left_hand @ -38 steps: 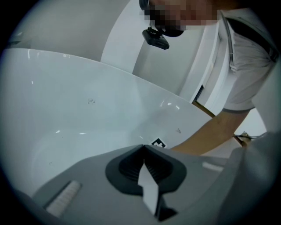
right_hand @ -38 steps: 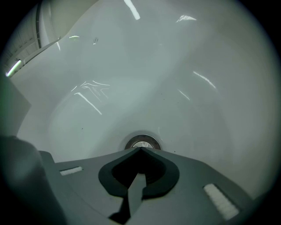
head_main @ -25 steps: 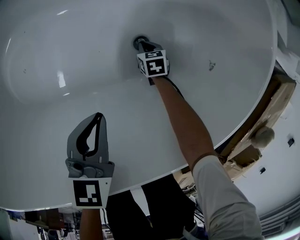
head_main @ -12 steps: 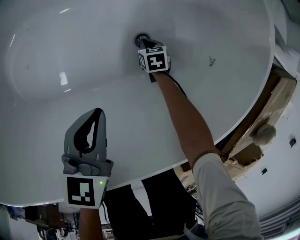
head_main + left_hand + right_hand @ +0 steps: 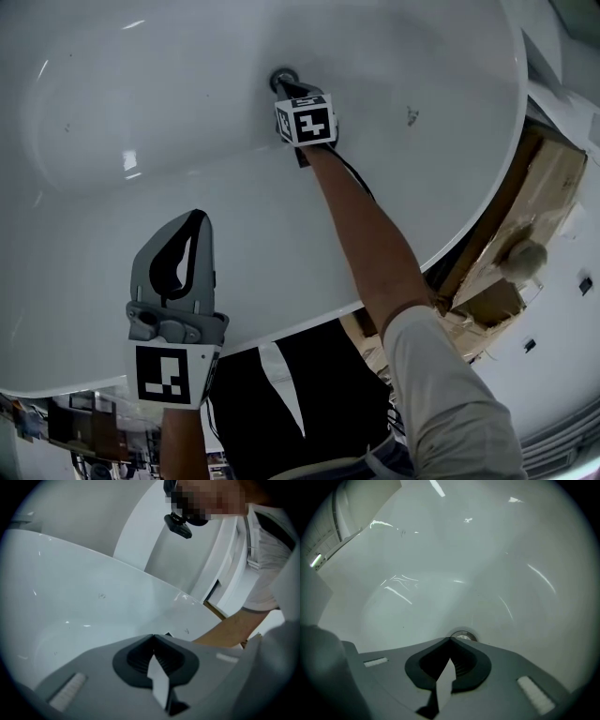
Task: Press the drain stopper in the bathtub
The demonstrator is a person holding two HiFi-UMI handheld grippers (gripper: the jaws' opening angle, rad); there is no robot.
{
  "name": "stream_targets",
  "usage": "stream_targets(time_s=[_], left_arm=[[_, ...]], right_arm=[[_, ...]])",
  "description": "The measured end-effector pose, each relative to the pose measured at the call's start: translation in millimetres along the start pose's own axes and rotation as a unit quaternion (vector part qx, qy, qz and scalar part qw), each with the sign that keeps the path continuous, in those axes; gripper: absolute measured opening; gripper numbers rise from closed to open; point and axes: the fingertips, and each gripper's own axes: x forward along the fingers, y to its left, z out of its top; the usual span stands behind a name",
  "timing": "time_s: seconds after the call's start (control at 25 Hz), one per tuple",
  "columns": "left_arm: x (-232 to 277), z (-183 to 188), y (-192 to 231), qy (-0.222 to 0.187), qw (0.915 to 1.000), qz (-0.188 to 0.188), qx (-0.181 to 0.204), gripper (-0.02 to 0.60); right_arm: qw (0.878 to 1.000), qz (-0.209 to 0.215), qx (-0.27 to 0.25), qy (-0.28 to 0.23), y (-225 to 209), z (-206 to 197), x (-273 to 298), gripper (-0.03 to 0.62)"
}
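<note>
At the near left, the left hand-held gripper hangs over the near rim of the white bathtub, well apart from the drain. Its jaws are pressed together with nothing between them; the left gripper view shows the two grey tips meeting in one line over the bare tub wall. The tub fills most of the head view, its smooth basin curving down toward the far middle.

There, at the bottom of the basin, sits the drain stopper, a small round metal disc. The right hand-held gripper reaches down to it, its marker cube facing up. Its jaws are also closed and empty. In the right gripper view the joined tips lie right at the near edge of the stopper, covering part of it; whether they actually bear on it cannot be told.

The person's bare forearm stretches from that gripper back to a light sleeve at the near right. Further right, just beyond the tub's rim, lies brown cardboard.
</note>
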Motion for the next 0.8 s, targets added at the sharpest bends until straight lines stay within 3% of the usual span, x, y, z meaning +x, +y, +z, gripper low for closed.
stream_targets(time_s=[0.28,0.8], left_arm=[[-17.3,21.3,-11.8,-0.018,0.9998,0.003,-0.001,0.0],[-40.9,96.8,-47.6,-0.067,0.9975,0.002,0.021,0.0]], right_arm=[[1.0,-0.001,-0.005,-0.004,4.9,10.5,-34.2,-0.008],[1.0,0.003,0.005,-0.029,1.4,39.9,-107.1,-0.008]])
